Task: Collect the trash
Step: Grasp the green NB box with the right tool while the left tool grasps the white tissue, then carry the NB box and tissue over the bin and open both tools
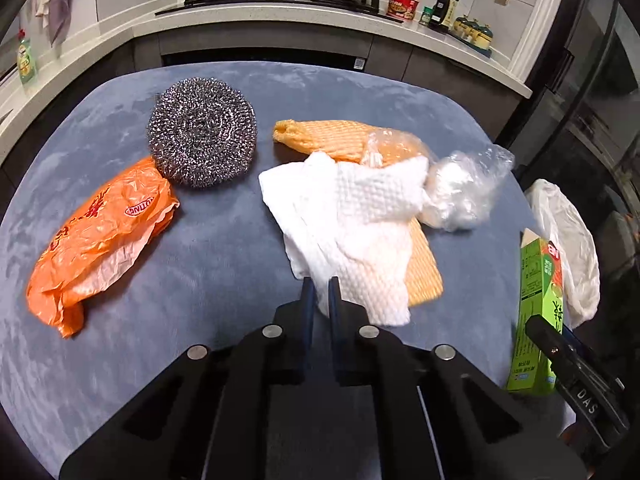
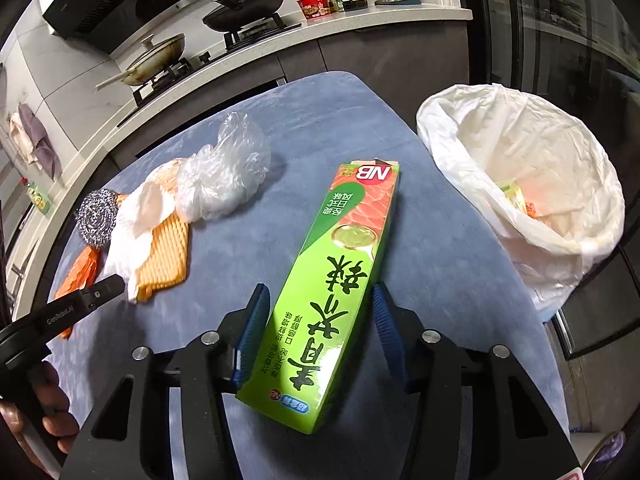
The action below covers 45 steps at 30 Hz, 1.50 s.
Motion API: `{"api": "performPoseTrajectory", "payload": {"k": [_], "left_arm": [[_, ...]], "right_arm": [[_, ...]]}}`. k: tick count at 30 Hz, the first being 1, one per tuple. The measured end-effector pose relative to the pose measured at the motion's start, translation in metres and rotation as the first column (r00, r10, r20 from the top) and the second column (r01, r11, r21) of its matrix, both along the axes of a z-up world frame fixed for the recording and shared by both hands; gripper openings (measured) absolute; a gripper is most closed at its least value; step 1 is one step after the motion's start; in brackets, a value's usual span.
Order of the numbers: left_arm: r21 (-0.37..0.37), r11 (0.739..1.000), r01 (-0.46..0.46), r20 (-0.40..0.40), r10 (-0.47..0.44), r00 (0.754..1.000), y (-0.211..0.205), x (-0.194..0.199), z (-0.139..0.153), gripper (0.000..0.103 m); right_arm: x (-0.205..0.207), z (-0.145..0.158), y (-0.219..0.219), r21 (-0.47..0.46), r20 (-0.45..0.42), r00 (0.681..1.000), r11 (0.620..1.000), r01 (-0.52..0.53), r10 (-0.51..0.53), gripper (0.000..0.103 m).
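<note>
While left hand-held gripper point(image 1: 322, 285) pinches paper towel point(image 1: 360, 220), right point(image 2: 318, 300) straddles green carton point(image 2: 324, 292), untouched

Your left gripper point(image 1: 322, 284) sits at six o'clock, its blue pads pinched on the near edge of the white paper towel point(image 1: 352, 232). The towel lies over an orange mesh cloth point(image 1: 332, 138). At ten o'clock sits the steel scourer point(image 1: 202, 132), touching the orange plastic bag point(image 1: 100, 240) at nine. A clear plastic bag point(image 1: 460, 192) lies at two; the green carton point(image 1: 536, 312) stands at four.
</note>
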<state>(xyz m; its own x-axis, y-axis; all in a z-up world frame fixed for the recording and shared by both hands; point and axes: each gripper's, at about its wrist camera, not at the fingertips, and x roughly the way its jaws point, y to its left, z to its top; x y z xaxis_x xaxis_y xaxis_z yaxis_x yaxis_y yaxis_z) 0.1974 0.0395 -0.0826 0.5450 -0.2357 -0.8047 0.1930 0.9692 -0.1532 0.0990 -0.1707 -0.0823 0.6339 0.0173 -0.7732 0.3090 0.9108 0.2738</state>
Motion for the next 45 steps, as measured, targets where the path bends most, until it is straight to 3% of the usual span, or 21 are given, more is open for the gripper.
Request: {"api": "performPoseTrajectory", "payload": {"k": [6,8,9,11,12,16,17,19,22,29,39,41,45], "left_arm": [[-0.056,0.998,0.015,0.012,-0.014,1.0,0.002,-0.007,0.013,0.006],[-0.056,0.998,0.011,0.014,-0.01,1.0,0.001,-0.006,0.014,0.015],[-0.053,0.999,0.007,0.013,-0.006,1.0,0.001,-0.005,0.014,0.028],[-0.058,0.998,-0.004,0.01,0.005,1.0,0.0,-0.002,0.012,0.044],[-0.07,0.998,-0.005,0.008,0.005,1.0,0.0,0.0,0.011,0.044],[-0.09,0.996,-0.022,0.009,0.023,1.0,-0.001,0.011,0.008,0.04],[-0.09,0.996,-0.025,0.013,0.026,1.0,-0.002,0.013,0.008,0.035],[-0.088,0.996,-0.02,0.014,0.022,1.0,-0.003,0.016,0.009,0.014],[-0.076,0.997,-0.017,0.03,0.019,0.999,-0.004,0.017,0.012,0.005],[-0.102,0.995,-0.003,0.085,0.012,0.996,0.003,0.003,0.036,0.004],[-0.131,0.989,0.063,0.198,-0.036,0.98,-0.001,-0.025,0.094,0.003],[-0.137,0.987,0.078,0.216,-0.047,0.975,-0.004,-0.028,0.106,0.003],[-0.15,0.982,0.117,0.254,-0.076,0.964,-0.014,-0.036,0.13,0.003]], "right_arm": [[-0.017,0.002,-0.006,0.01,-0.008,1.0,1.0,0.007,-0.007,0.045],[-0.023,0.002,-0.008,0.013,-0.01,1.0,1.0,0.01,-0.009,0.045],[-0.025,0.002,-0.009,0.015,-0.011,1.0,1.0,0.011,-0.011,0.044],[-0.03,0.001,-0.012,0.02,-0.01,1.0,1.0,0.015,-0.015,0.044],[-0.032,0.001,-0.012,0.022,-0.01,1.0,1.0,0.016,-0.016,0.044],[-0.036,0.0,-0.014,0.033,-0.01,1.0,0.999,0.018,-0.018,0.044],[-0.036,0.0,-0.014,0.033,-0.009,1.0,0.999,0.018,-0.018,0.044],[-0.035,0.0,-0.014,0.033,-0.008,1.0,0.999,0.016,-0.016,0.044],[-0.034,0.001,-0.013,0.032,-0.004,1.0,0.999,0.01,-0.01,0.044],[-0.036,0.011,-0.008,0.029,0.023,1.0,1.0,-0.003,0.002,0.044],[-0.041,0.038,-0.008,0.026,0.094,0.996,1.0,-0.01,0.008,0.042],[-0.043,0.043,-0.01,0.029,0.106,0.994,1.0,-0.008,0.005,0.036],[-0.045,0.049,-0.015,0.036,0.118,0.993,0.999,-0.004,0.0,0.034]]}}
